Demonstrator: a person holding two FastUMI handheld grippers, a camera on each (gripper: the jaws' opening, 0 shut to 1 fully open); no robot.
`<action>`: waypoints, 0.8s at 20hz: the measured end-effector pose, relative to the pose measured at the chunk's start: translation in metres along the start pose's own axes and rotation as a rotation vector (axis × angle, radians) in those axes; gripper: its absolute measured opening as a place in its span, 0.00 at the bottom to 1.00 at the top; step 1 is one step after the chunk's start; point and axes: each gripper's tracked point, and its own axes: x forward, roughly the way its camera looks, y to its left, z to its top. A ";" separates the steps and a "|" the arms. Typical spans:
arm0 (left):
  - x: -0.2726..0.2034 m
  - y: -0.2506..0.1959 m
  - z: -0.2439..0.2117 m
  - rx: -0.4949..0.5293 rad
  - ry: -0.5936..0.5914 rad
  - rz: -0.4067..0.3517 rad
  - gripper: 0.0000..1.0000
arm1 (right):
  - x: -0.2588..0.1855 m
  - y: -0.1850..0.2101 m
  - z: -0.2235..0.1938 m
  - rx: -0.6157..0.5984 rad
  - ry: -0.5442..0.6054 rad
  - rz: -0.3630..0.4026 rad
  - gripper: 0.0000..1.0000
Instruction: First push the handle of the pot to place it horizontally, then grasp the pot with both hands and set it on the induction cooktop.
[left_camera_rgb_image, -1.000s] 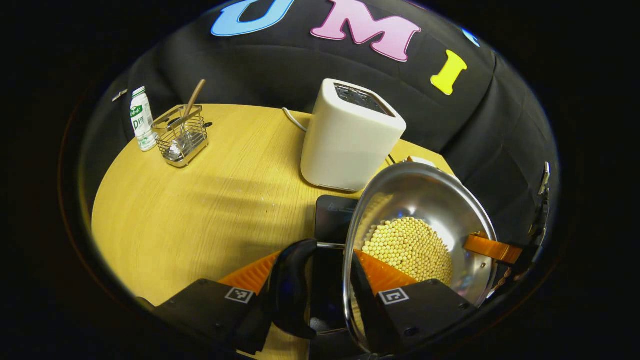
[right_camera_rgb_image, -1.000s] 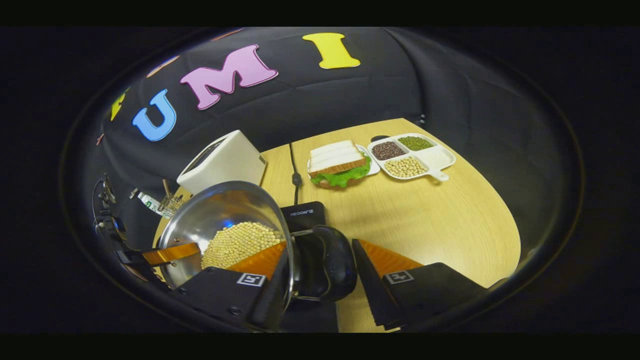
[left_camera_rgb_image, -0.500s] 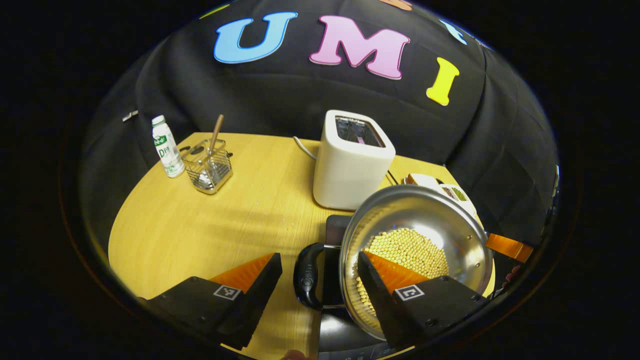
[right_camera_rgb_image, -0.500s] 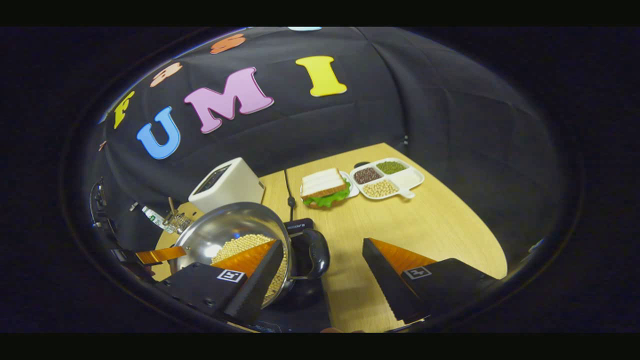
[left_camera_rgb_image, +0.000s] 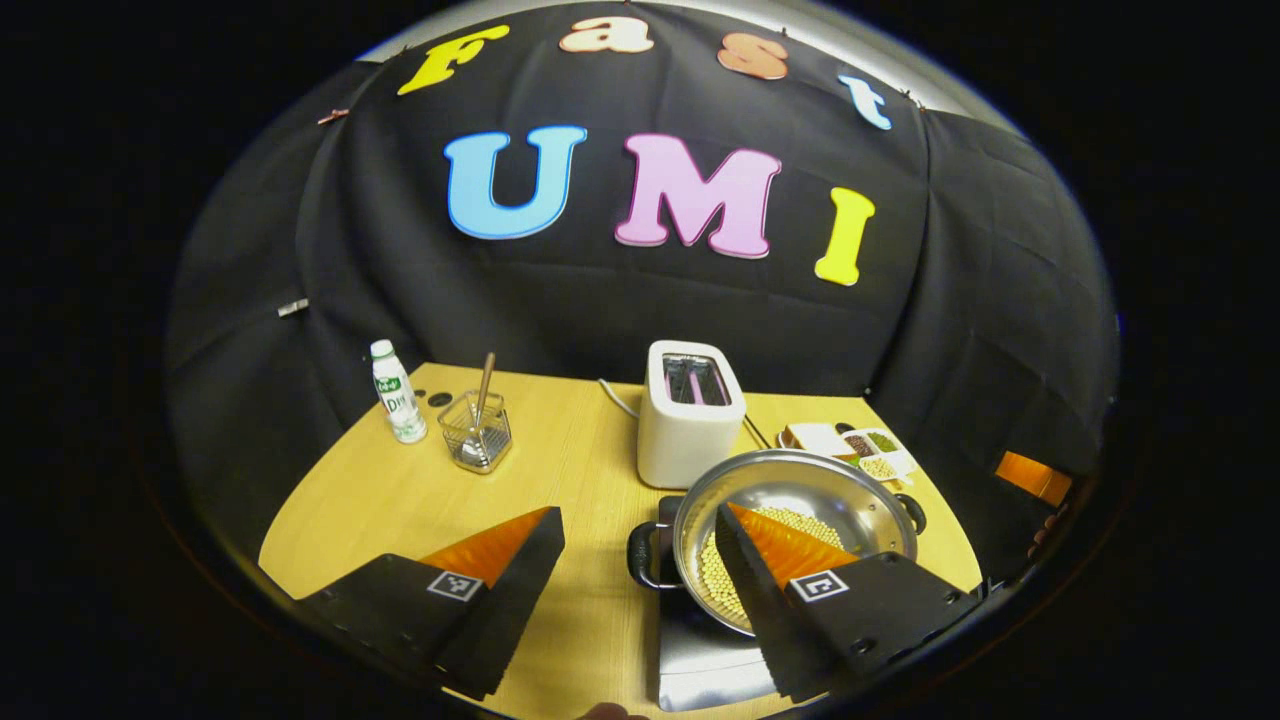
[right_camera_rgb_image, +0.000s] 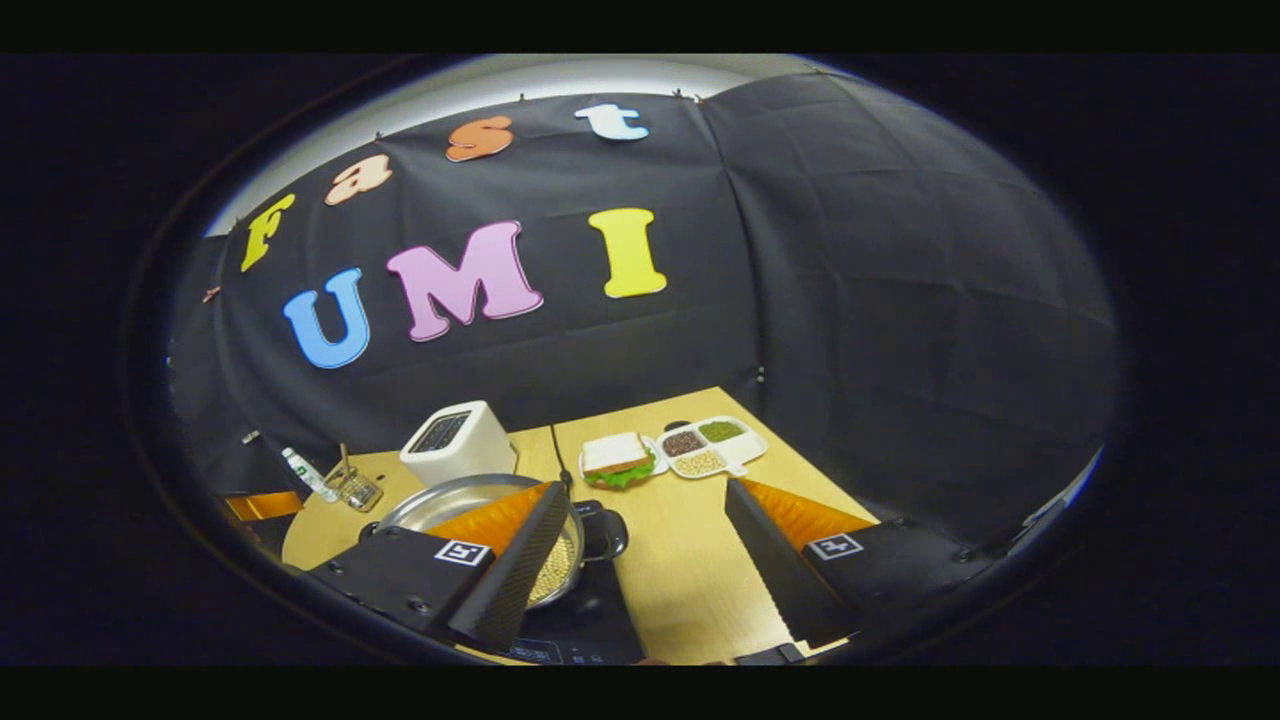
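Both grippers, left (left_camera_rgb_image: 635, 590) and right (right_camera_rgb_image: 640, 560), are hanging wide open, gripping nothing. The pot (left_camera_rgb_image: 800, 500) of beans is sitting on the cooktop (left_camera_rgb_image: 700, 670) near the tabletop's front edge.

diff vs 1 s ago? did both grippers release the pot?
Yes. Both let go of the pot's side handles: left gripper and right gripper opened and pulled back and up. The pot, soybeans inside, sits on the induction cooktop. Toaster and sandwich unchanged.
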 end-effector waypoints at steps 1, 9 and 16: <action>-0.014 0.000 0.007 0.008 -0.032 -0.003 0.96 | -0.010 0.000 0.010 -0.001 -0.027 -0.008 0.99; -0.136 0.035 0.040 -0.038 -0.261 0.053 0.95 | -0.094 0.022 0.049 -0.022 -0.154 0.006 0.99; -0.196 0.049 0.027 0.001 -0.307 0.125 0.95 | -0.146 0.027 0.037 -0.077 -0.181 0.018 0.99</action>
